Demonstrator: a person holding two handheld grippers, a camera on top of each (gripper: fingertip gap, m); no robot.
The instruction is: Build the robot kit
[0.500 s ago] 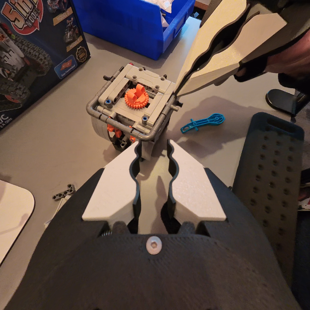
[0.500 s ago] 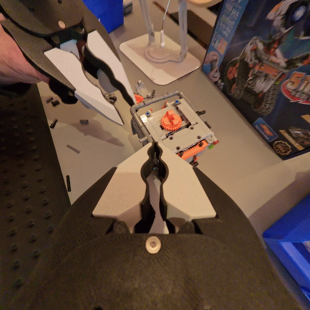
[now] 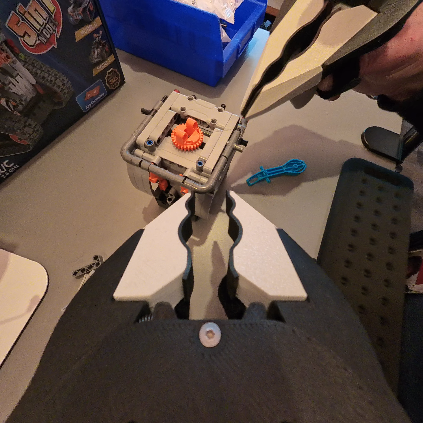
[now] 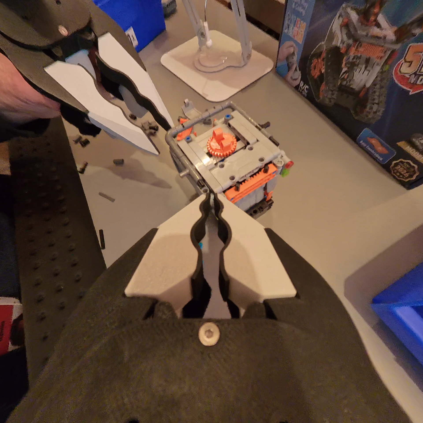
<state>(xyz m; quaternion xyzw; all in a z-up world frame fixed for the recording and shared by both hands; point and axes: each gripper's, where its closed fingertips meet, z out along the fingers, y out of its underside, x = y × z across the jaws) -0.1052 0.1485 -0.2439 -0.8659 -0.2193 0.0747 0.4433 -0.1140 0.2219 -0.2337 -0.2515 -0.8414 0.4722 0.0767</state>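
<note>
Grey beams and an orange gear point(image 3: 187, 139) make up the model point(image 3: 183, 146) at the middle of the table point(image 3: 68, 206); take it as your landmark. Your right gripper point(image 4: 211, 194) is pinched nearly closed at the model's near corner, by the grey tube frame; whether it actually grips a pin there is too small to tell. Your left gripper point(image 3: 208, 192) is spread, its jaws empty, hovering just beside the opposite lower edge without touching.

If you mean to work that corner, I'd judge it best to brace the model with the left first, since it stands on a curved part and could tip. Keep the pull in line with the pin.

Right of the model in the left view lies a teal tool point(image 3: 276, 172); beyond it a blue bin point(image 3: 183, 41); left of it a printed box point(image 3: 45, 80). Loose dark pins point(image 4: 117, 161) sit near the left gripper, and a black perforated mat point(image 3: 366, 240) borders your side.
</note>
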